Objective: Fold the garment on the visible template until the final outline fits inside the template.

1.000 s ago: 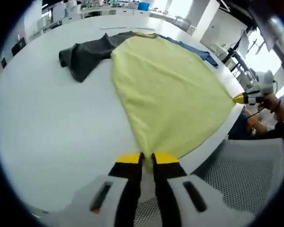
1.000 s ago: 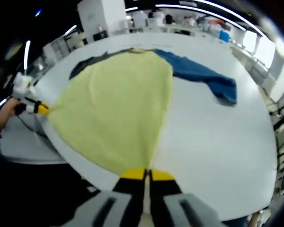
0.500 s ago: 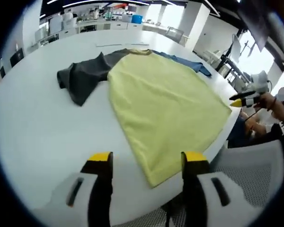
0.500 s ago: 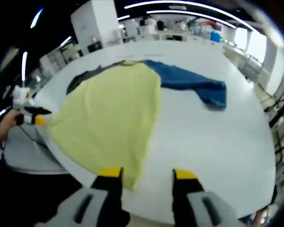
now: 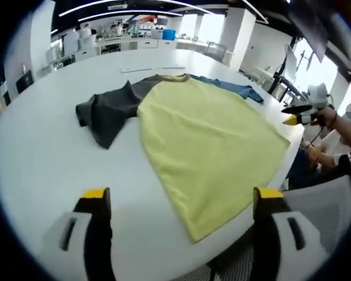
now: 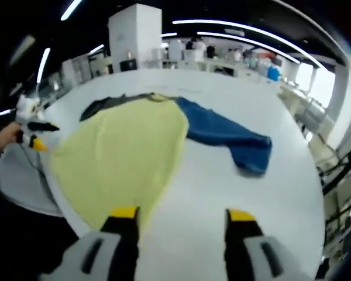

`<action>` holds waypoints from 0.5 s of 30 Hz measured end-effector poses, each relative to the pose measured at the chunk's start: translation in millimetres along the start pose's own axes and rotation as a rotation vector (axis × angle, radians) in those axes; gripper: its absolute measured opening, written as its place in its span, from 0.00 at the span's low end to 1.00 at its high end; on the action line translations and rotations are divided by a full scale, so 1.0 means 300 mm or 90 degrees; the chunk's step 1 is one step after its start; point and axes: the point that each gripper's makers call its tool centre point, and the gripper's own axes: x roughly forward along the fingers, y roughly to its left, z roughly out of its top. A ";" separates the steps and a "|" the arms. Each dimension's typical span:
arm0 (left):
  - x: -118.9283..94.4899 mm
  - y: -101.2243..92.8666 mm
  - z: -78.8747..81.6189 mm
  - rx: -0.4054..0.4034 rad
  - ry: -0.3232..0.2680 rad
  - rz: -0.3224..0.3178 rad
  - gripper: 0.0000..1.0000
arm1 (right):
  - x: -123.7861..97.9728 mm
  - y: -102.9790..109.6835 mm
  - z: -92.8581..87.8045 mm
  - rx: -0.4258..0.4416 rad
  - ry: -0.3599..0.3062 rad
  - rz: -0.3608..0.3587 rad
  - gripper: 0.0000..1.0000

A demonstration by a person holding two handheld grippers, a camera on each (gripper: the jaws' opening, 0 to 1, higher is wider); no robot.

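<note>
A yellow garment [image 5: 205, 134] lies spread flat on the white table [image 5: 47, 152], its near corner by the table's edge. It also lies in the right gripper view as the yellow garment [image 6: 120, 155]. My left gripper [image 5: 178, 196] is open above the hem, holding nothing. My right gripper [image 6: 178, 213] is open too, just right of the garment's near corner. The right gripper [image 5: 298, 114] comes in at the far right of the left gripper view, held by a hand; the left gripper [image 6: 32, 132] shows at the left of the right gripper view.
A dark grey garment [image 5: 108, 111] lies partly under the yellow one on its left. A blue garment [image 6: 228, 134] stretches out from under its other side. A mesh chair [image 5: 316, 205] stands at the table's edge. Desks and shelves [image 6: 134, 35] line the far room.
Both grippers let go of the yellow garment's hem corners and opened wide. Both have drawn back and up from the table, and the garment now lies flat.
</note>
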 end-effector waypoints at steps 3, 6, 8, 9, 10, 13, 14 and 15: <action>-0.004 0.001 0.010 0.005 -0.003 0.000 0.99 | 0.015 -0.037 0.019 -0.005 -0.001 0.001 0.57; -0.002 0.004 0.016 0.015 -0.008 -0.001 0.99 | 0.040 -0.073 0.055 -0.017 -0.006 0.009 0.56; -0.002 0.006 0.022 0.019 -0.010 0.002 0.99 | 0.058 -0.096 0.074 -0.015 -0.009 0.010 0.55; -0.002 0.007 0.025 0.018 -0.012 0.004 0.99 | 0.078 -0.115 0.092 -0.011 -0.010 0.016 0.54; -0.003 0.008 0.029 0.017 -0.014 0.005 0.99 | 0.089 -0.126 0.101 -0.005 -0.012 0.016 0.53; -0.007 0.004 0.037 0.019 -0.017 0.004 0.99 | 0.121 -0.149 0.144 0.016 -0.022 0.020 0.50; -0.006 0.006 0.036 0.022 -0.018 0.005 0.99 | 0.130 -0.155 0.154 0.019 -0.022 0.022 0.51; -0.007 0.006 0.038 0.026 -0.019 0.006 0.99 | 0.148 -0.173 0.171 0.019 -0.023 0.026 0.51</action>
